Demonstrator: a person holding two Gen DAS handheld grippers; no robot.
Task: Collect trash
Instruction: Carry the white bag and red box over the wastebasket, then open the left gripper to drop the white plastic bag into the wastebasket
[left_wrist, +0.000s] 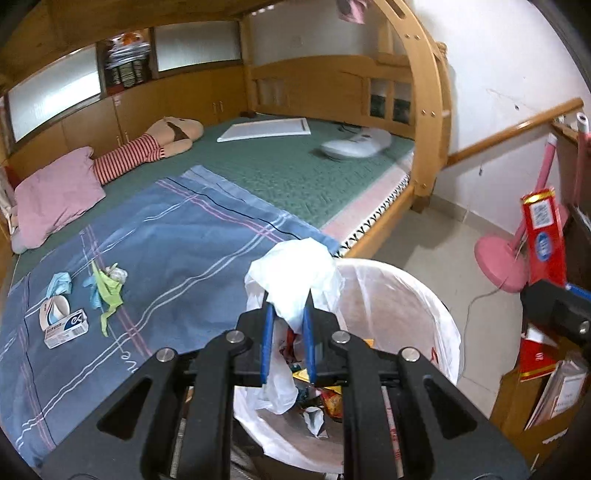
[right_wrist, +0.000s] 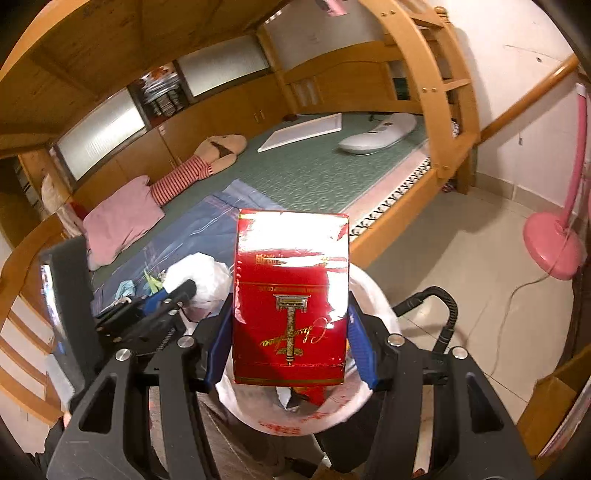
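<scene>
**Tools.** Left gripper (left_wrist: 288, 306): jaws drawn close, pinching a crumpled white plastic bag (left_wrist: 295, 273) above the near rim of the trash bin (left_wrist: 424, 295). Right gripper (right_wrist: 290, 332): jaws spread to the width of a red carton (right_wrist: 291, 295) and clamped on its 2 sides, holding it upright over the same bin.

**Task items.** Bin stands on the floor against the bed edge, lined in white, already holding mixed wrappers. Still uncollected on the blue sheet (left_wrist: 166, 236): a light-blue scrap (left_wrist: 59, 282), a green-and-blue scrap bundle (left_wrist: 105, 291), a small white cup (left_wrist: 55, 310) and a small white-and-blue box (left_wrist: 66, 328), the last 2 touching.

**Risks, as judged.**
1. The bag hangs partly outside the liner; released here it could drape over the rim or slide to the floor.
2. The carton is wide relative to the bin mouth and glossy; a tilted release could lodge it across the rim or drag the liner down.
3. Both grippers crowd 1 opening, so a collision appears possible.

**Surface and room.** Lower bunk with green mattress cover (left_wrist: 295, 170), pink pillow (left_wrist: 55, 192), striped plush doll (left_wrist: 147, 147), white board (left_wrist: 264, 129) and white handheld appliance (left_wrist: 356, 144). Wooden bunk frame (left_wrist: 424, 110), pale tiled floor (left_wrist: 424, 236), pink fan base (left_wrist: 500, 264).
</scene>
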